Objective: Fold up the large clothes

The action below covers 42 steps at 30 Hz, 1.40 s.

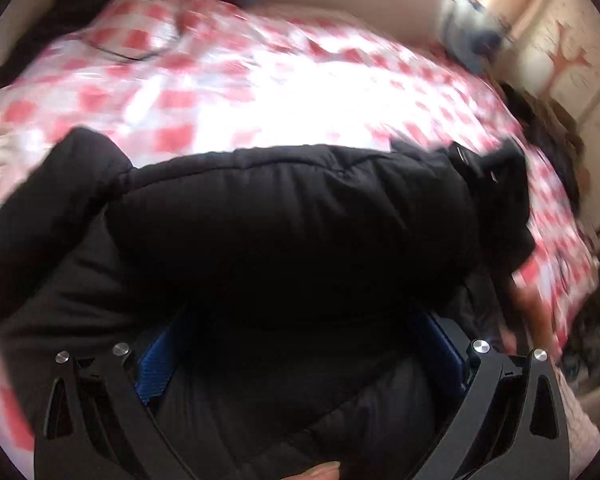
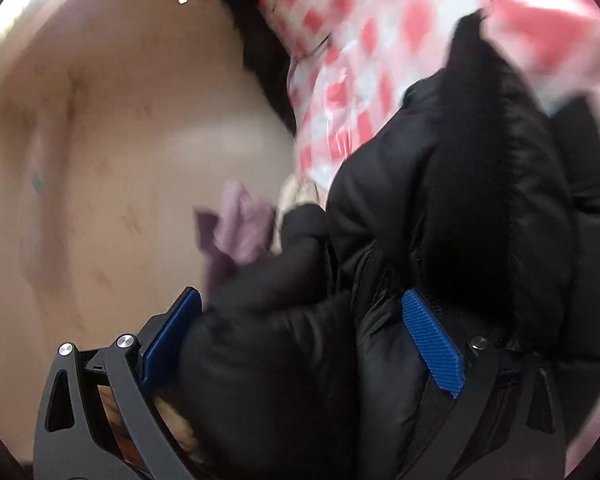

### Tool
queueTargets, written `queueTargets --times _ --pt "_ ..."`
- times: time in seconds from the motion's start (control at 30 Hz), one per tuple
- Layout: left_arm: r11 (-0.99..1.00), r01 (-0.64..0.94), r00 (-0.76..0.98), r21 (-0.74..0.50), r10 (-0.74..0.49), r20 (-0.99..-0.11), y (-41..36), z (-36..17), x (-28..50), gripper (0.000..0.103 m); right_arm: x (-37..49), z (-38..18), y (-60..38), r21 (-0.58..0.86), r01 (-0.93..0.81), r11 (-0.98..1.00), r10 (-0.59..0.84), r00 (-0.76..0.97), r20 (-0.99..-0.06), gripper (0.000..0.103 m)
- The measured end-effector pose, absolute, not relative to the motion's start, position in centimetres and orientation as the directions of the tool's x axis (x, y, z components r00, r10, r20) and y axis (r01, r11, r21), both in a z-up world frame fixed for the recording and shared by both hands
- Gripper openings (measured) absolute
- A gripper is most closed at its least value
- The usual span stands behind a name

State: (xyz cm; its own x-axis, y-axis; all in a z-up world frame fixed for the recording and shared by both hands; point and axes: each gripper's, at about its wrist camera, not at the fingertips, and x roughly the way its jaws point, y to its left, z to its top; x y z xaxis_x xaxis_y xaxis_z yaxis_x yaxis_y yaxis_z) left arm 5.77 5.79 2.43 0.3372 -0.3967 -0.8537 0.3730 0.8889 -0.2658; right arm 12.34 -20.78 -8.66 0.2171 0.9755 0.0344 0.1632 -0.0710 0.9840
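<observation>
Checked cloth (image 1: pixel 228 92): red and white, glossy, spread over the whole far surface; blurred in both views. Seen again in the right wrist view (image 2: pixel 340 80), upper right.

Jacket (image 1: pixel 292 224): black, quilted, bulky. Lies bunched on the near part of the cloth, a sleeve or corner humped at its left end, a darker folded part at its right end. In the right wrist view the jacket (image 2: pixel 440 200) rises in thick folds from the tool toward the cloth, one point of fabric sticking up at the top.

Wall (image 2: pixel 100 140): beige, plain, left of the cloth in the right wrist view.

Left gripper (image 1: pixel 300 352): black frame, blue pads (image 1: pixel 156 364). Fingers set wide apart with a thick wad of jacket filling the space between them; both pads partly buried in fabric, so it grips the jacket's near edge.

Right gripper (image 2: pixel 300 344): same make. Blue pads (image 2: pixel 434 346) stand apart with a puffy fold of jacket packed between; the left pad presses the fold's side, the right pad lies against fabric.

Purple rag (image 2: pixel 236 232): crumpled, just beyond the jacket, left of the cloth.

Fingertip (image 1: pixel 320 471): at the bottom edge of the left wrist view, touching the jacket.
</observation>
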Motion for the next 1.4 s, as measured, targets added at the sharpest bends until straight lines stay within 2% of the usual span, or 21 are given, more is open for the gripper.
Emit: queueTargets --times 0.07,0.13,0.17,0.23,0.33,0.4,0.43,0.5,0.57,0.6,0.67,0.73,0.8,0.83,0.93,1.07,1.1,1.13,1.2,1.27,1.4 --pt "0.871 0.443 0.333 -0.211 -0.379 -0.864 3.4 2.1 4.9 0.097 11.6 -8.3 -24.5 0.994 0.111 -0.024 0.951 0.308 -0.011 0.097" --pt "0.858 0.488 0.338 -0.158 -0.353 -0.873 1.9 1.5 3.9 0.097 11.5 -7.7 -28.0 0.99 0.108 0.089 0.917 0.38 -0.124 0.097" --pt "0.86 0.491 0.345 -0.139 -0.339 -0.876 1.4 1.2 3.6 0.097 11.9 -8.0 -27.3 0.984 0.148 0.098 0.923 0.357 -0.146 0.097" --pt "0.868 0.482 0.352 -0.119 -0.316 -0.881 1.4 0.9 3.1 0.097 12.6 -8.9 -23.9 0.984 0.179 -0.016 0.972 0.232 -0.026 0.097" --pt "0.878 0.469 0.357 -0.093 -0.284 -0.89 1.1 0.6 4.1 0.097 12.6 -7.1 -19.1 0.988 0.084 0.132 0.99 0.034 -0.136 0.097" --pt "0.879 0.468 0.351 -0.092 -0.28 -0.894 1.2 0.2 4.1 0.097 12.8 -6.1 -21.1 0.983 0.086 0.165 0.979 0.103 -0.174 0.097" --pt "0.88 0.468 0.354 -0.086 -0.275 -0.894 1.1 0.1 3.9 0.097 12.6 -4.7 -23.1 0.987 0.061 0.151 0.968 0.193 -0.161 0.097" --pt "0.879 0.472 0.368 -0.069 -0.267 -0.891 0.9 0.2 3.6 0.097 11.2 -1.3 -25.1 0.998 -0.033 0.056 0.965 0.257 -0.045 0.097" --pt "0.879 0.471 0.378 -0.07 -0.273 -0.885 1.1 0.3 3.6 0.097 9.8 1.6 -23.8 0.992 -0.113 -0.062 0.974 0.209 0.085 0.097" --pt "0.882 0.465 0.381 -0.078 -0.279 -0.881 1.4 0.7 3.5 0.097 8.9 2.4 -22.5 0.99 -0.126 -0.063 0.986 0.149 0.081 0.097" --pt "0.888 0.444 0.393 -0.122 -0.316 -0.864 2.5 2.1 2.9 0.097 8.8 1.5 -20.5 0.991 -0.099 0.089 0.988 0.133 -0.075 0.096" --pt "0.892 0.416 0.41 -0.175 -0.356 -0.839 4.2 3.7 1.7 0.097 9.7 -2.7 -21.0 0.944 0.016 0.329 0.923 0.208 -0.325 0.096" --pt "0.903 0.385 0.437 -0.192 -0.362 -0.824 6.2 5.1 -0.1 0.097 9.8 -7.2 -21.7 0.954 0.148 0.262 0.933 0.215 -0.289 0.086" --pt "0.911 0.369 0.448 -0.183 -0.347 -0.824 7.1 5.6 -0.9 0.097 9.3 -7.5 -22.4 0.956 0.179 0.232 0.931 0.246 -0.271 0.086" --pt "0.937 0.313 0.473 -0.151 -0.292 -0.831 10.4 6.3 -3.4 0.097 6.1 -1.8 -24.1 0.956 -0.008 0.292 0.906 0.323 -0.274 0.095" --pt "0.957 0.241 0.487 -0.161 -0.262 -0.833 14.2 6.2 -7.0 0.097 -1.1 4.4 -24.2 0.93 -0.212 0.301 0.92 0.322 -0.224 0.096" --pt "0.961 0.227 0.488 -0.157 -0.252 -0.836 14.7 6.0 -7.7 0.097 -2.3 3.9 -23.4 0.92 -0.218 0.325 0.923 0.284 -0.258 0.096" --pt "0.965 0.209 0.485 -0.157 -0.241 -0.84 15.2 5.7 -8.5 0.097 -3.4 2.6 -22.0 0.902 -0.192 0.387 0.912 0.223 -0.344 0.096" --pt "0.973 0.159 0.474 -0.165 -0.222 -0.852 15.8 5.1 -9.9 0.097 -4.5 -1.2 -18.7 0.795 -0.097 0.598 0.8 0.133 -0.585 0.096" --pt "0.978 0.118 0.464 -0.172 -0.207 -0.861 16.2 4.8 -11.2 0.097 -5.8 -2.1 -19.4 0.795 -0.063 0.604 0.791 0.174 -0.587 0.096" --pt "0.99 0.055 0.481 -0.132 -0.142 -0.865 16.5 5.0 -14.1 0.097 -10.6 4.4 -20.5 0.671 -0.139 0.728 0.648 0.458 -0.608 0.096"
